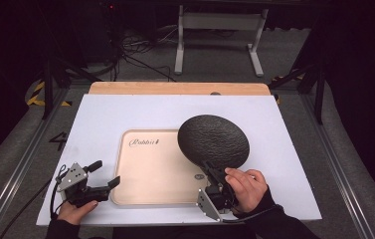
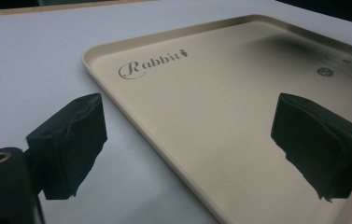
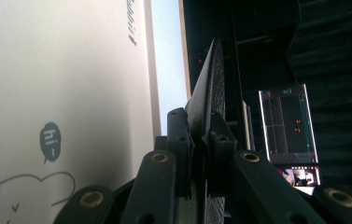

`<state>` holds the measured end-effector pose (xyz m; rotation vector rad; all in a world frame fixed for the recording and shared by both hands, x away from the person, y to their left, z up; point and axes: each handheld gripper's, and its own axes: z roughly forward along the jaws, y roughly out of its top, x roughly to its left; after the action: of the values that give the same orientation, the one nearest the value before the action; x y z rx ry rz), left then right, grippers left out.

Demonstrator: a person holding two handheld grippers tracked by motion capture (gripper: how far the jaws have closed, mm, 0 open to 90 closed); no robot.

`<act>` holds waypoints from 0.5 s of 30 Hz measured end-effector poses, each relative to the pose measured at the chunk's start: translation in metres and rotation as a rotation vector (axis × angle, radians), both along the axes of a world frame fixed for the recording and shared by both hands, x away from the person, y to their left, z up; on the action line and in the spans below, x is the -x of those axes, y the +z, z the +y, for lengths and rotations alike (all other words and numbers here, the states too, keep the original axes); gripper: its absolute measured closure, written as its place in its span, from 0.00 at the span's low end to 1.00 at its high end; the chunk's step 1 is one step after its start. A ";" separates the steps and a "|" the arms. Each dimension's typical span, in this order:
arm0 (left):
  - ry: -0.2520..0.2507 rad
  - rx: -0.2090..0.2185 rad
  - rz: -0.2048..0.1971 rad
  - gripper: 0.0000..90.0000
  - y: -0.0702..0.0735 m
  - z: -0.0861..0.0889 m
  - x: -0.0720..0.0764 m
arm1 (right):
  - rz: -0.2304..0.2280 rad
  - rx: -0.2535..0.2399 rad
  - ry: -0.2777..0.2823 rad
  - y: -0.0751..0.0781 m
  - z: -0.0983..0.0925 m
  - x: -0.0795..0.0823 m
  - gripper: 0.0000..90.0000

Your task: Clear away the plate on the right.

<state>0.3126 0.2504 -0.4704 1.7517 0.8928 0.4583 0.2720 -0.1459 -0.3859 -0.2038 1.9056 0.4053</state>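
Observation:
A black round textured plate [image 1: 214,141] hangs tilted over the right part of a beige tray [image 1: 145,169] marked "Rabbit". My right gripper [image 1: 209,168] is shut on the plate's near rim, held by a hand at the tray's front right corner. In the right gripper view the plate [image 3: 208,84] stands edge-on between the closed jaws [image 3: 197,126], with the tray [image 3: 71,70] to the left. My left gripper [image 1: 105,174] is open by the tray's front left corner. In the left gripper view its jaws [image 2: 190,112] straddle the tray's edge [image 2: 117,88] with nothing between them.
The tray lies on a white table top [image 1: 125,109] with a wooden strip [image 1: 175,88] along its far edge. Beyond it are a white stand [image 1: 215,30] and cables on the floor. A lit screen [image 3: 288,126] shows in the right gripper view.

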 end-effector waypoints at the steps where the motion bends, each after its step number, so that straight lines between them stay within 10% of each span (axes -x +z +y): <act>1: -0.002 -0.002 0.005 0.13 0.000 0.000 0.000 | -0.004 0.005 0.006 0.000 0.002 0.000 0.93; 15: -0.007 -0.002 0.009 0.13 0.000 0.000 -0.001 | -0.005 0.046 0.054 -0.005 0.032 -0.002 0.93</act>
<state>0.3139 0.2502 -0.4704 1.7593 0.8923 0.4467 0.2743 -0.1143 -0.3909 -0.2868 1.9090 0.3972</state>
